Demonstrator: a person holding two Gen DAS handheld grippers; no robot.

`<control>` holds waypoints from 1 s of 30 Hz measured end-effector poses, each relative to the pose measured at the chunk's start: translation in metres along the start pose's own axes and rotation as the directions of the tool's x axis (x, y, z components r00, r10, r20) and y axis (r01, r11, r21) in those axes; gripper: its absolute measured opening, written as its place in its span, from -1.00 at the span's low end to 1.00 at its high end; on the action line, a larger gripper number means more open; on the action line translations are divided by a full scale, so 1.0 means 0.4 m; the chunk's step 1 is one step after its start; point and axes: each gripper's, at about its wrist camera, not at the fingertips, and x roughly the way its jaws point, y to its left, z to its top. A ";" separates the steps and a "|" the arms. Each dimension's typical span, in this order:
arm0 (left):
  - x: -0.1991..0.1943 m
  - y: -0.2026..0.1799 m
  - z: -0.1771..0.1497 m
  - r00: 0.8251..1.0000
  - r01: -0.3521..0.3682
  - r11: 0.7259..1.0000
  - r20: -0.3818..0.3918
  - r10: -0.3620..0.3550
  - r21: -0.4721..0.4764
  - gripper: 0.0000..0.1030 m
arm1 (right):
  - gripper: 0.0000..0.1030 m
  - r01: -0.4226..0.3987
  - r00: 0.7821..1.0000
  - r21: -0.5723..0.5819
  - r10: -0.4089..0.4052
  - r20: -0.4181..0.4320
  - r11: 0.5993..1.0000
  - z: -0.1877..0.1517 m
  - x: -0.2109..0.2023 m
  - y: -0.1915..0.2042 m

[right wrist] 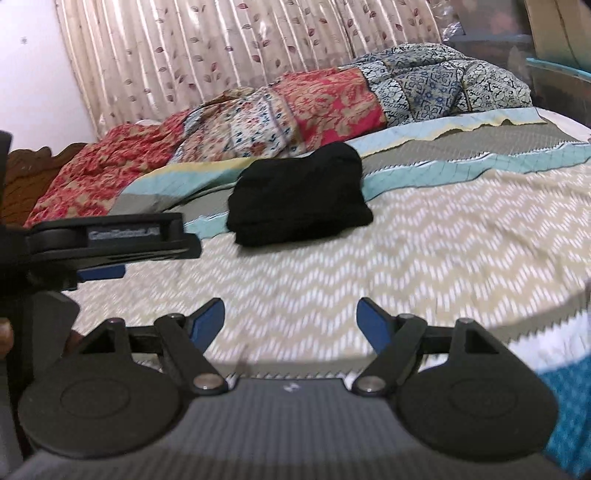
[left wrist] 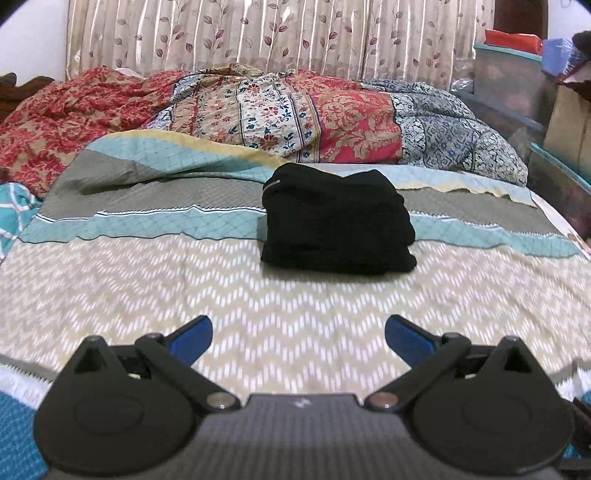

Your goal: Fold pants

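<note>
The black pants (left wrist: 336, 225) lie folded into a compact thick bundle on the bed's patterned sheet (left wrist: 258, 314); they also show in the right wrist view (right wrist: 299, 195). My left gripper (left wrist: 298, 334) is open and empty, held back from the bundle over the chevron part of the sheet. My right gripper (right wrist: 290, 317) is open and empty, also short of the bundle. The left gripper's body (right wrist: 107, 240) shows at the left of the right wrist view.
A crumpled patchwork quilt (left wrist: 295, 114) in red, cream and blue lies along the far side of the bed. A leaf-print curtain (left wrist: 258, 33) hangs behind. Storage boxes (left wrist: 517, 77) stand at the far right. A turquoise cloth (left wrist: 14, 214) lies at the left edge.
</note>
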 end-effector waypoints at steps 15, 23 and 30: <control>-0.085 0.002 -0.056 0.994 -0.107 0.994 0.007 0.107 -0.001 1.00 | 0.74 -0.038 0.999 0.008 0.038 -0.033 0.999 -0.051 -0.089 0.040; -0.109 0.006 -0.055 0.986 -0.161 0.987 0.045 0.161 0.005 1.00 | 0.75 -0.040 0.998 0.019 0.041 -0.044 0.999 -0.064 -0.087 0.037; -0.126 -0.008 -0.053 0.982 -0.177 0.982 0.079 0.172 0.064 1.00 | 0.76 -0.035 0.998 0.041 0.037 -0.049 0.999 -0.067 -0.082 0.027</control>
